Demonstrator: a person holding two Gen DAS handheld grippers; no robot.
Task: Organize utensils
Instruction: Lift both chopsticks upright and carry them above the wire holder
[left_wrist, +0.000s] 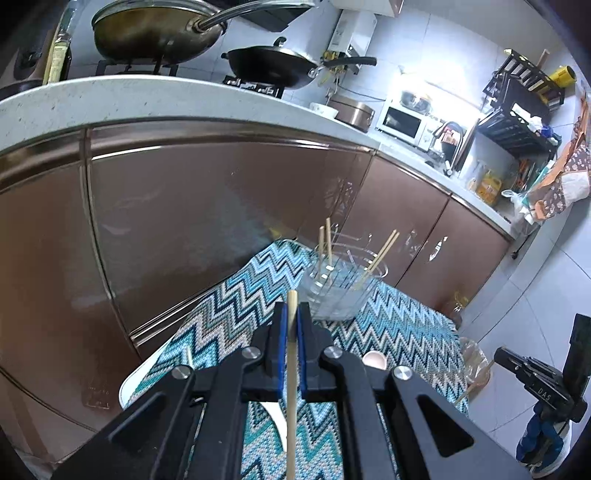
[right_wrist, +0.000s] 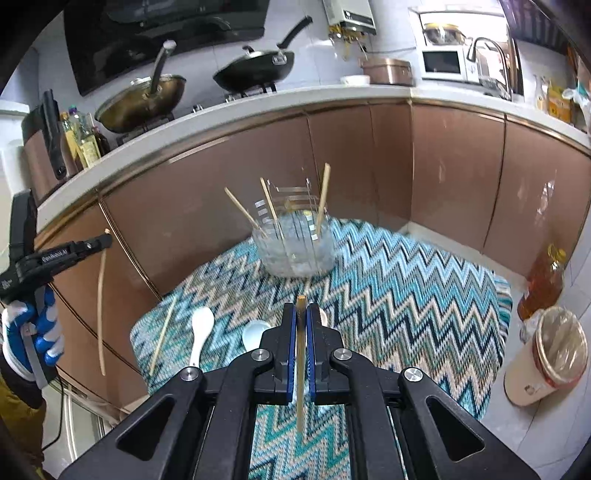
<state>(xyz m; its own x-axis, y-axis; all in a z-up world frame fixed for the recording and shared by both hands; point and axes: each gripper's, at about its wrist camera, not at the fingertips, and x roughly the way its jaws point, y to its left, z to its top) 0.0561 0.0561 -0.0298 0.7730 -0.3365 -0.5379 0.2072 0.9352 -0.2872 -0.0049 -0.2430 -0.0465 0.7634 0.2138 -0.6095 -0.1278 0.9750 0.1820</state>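
Observation:
A clear utensil holder (left_wrist: 341, 286) (right_wrist: 295, 245) with several chopsticks stands at the far side of a zigzag-patterned table (left_wrist: 236, 299) (right_wrist: 399, 280). My left gripper (left_wrist: 292, 317) is shut on a wooden chopstick (left_wrist: 291, 387), held upright above the table; it also shows at the left of the right wrist view (right_wrist: 101, 242), chopstick (right_wrist: 101, 302) hanging down. My right gripper (right_wrist: 301, 314) is shut on another chopstick (right_wrist: 301, 362). A loose chopstick (right_wrist: 162, 332) and two white spoons (right_wrist: 201, 334) (right_wrist: 255, 332) lie on the table.
Brown kitchen cabinets (right_wrist: 369, 158) and a white counter (right_wrist: 258, 105) with woks (right_wrist: 255, 70) stand behind the table. An oil bottle (right_wrist: 543, 282) and a lined bin (right_wrist: 550, 350) stand on the floor at right.

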